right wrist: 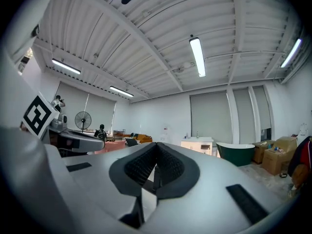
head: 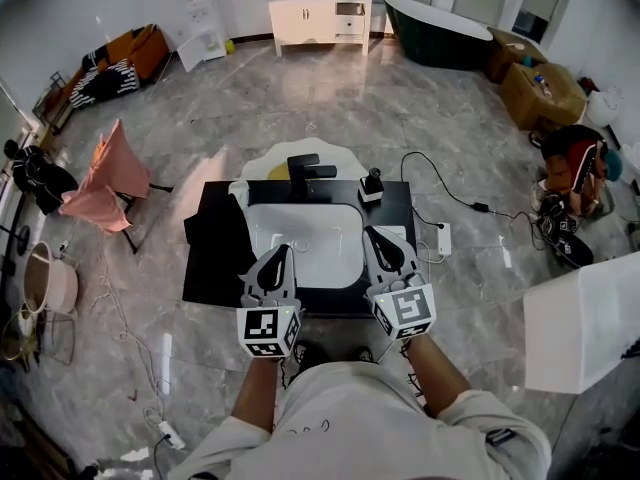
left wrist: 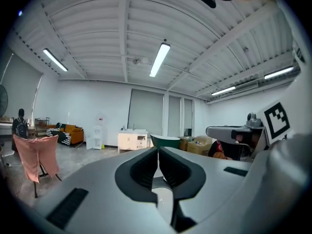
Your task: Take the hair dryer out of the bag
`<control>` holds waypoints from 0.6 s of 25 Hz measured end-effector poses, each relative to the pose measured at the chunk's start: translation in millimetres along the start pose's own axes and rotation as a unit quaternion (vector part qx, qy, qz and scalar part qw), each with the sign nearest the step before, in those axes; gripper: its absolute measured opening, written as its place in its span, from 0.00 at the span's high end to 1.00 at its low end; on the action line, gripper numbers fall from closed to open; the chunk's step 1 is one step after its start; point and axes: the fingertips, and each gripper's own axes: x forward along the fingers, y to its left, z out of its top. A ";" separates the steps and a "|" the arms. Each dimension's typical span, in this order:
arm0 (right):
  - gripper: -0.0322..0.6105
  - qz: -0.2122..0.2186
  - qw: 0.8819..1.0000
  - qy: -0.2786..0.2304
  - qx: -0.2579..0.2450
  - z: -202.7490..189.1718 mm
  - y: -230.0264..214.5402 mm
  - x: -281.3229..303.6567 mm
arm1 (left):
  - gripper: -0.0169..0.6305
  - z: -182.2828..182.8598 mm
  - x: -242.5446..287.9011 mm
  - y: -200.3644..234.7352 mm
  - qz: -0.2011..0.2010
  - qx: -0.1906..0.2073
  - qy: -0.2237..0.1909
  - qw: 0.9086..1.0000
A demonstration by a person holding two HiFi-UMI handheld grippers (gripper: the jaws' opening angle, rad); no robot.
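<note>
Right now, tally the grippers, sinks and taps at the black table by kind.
Grippers: 2, left gripper and right gripper
Sink: 1
Tap: 1
Total: 4

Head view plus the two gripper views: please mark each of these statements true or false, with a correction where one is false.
1. The left gripper is shut and empty. True.
2. The right gripper has its jaws wide apart. False: they are together, with nothing between them.
3. The white basin sits in a black counter. True.
4. The green bathtub stands right against the counter. False: it stands far back, near the white cabinet.
5. The pink cloth lies on the counter. False: it is out on the floor, to the counter's left.
</note>
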 end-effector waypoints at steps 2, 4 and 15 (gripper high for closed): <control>0.95 0.003 1.000 -0.005 -0.008 5.9 1.0 -0.6 | 0.93 5.6 -1.0 0.4 0.002 -0.014 -0.006 1.000; 0.95 0.005 1.000 -0.006 -0.014 7.2 1.9 -0.2 | 0.93 10.8 0.1 1.0 0.005 -0.016 -0.012 1.000; 0.95 -0.008 1.000 0.008 -0.019 4.4 5.2 -2.4 | 0.93 12.8 0.1 -2.4 0.006 0.002 -0.020 1.000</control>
